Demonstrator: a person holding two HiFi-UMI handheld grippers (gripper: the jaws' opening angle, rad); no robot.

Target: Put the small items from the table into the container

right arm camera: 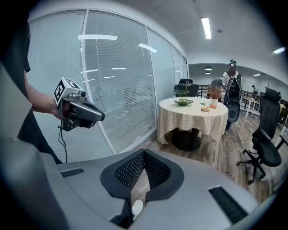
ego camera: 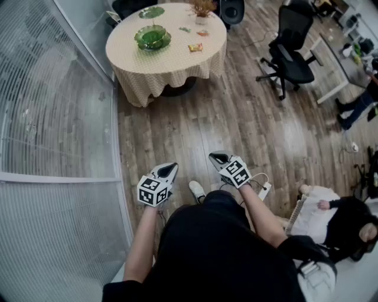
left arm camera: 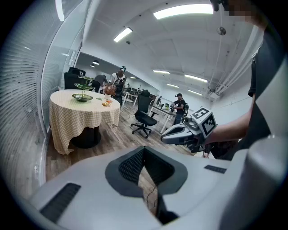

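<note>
Round surface (ego camera: 171, 66), draped in a checked cloth, is standing at the far end of a wooden floor (ego camera: 236, 118). It is carrying the small items (ego camera: 195, 47), which are lying loose on the cloth just to the right of the green container (ego camera: 153, 38) and apart from it. A potted plant (ego camera: 202, 8) is standing near the far rim. A black office chair (ego camera: 292, 50) is sitting to the right of the surface, and a curved glass partition (ego camera: 53, 118) is running along the left. Well apart from all of this, the person is holding the left gripper (ego camera: 167, 171) and the right gripper (ego camera: 217, 157) side by side over the floor, both tilting downward. The jaws of each are resting fully together, gripping nothing.
</note>
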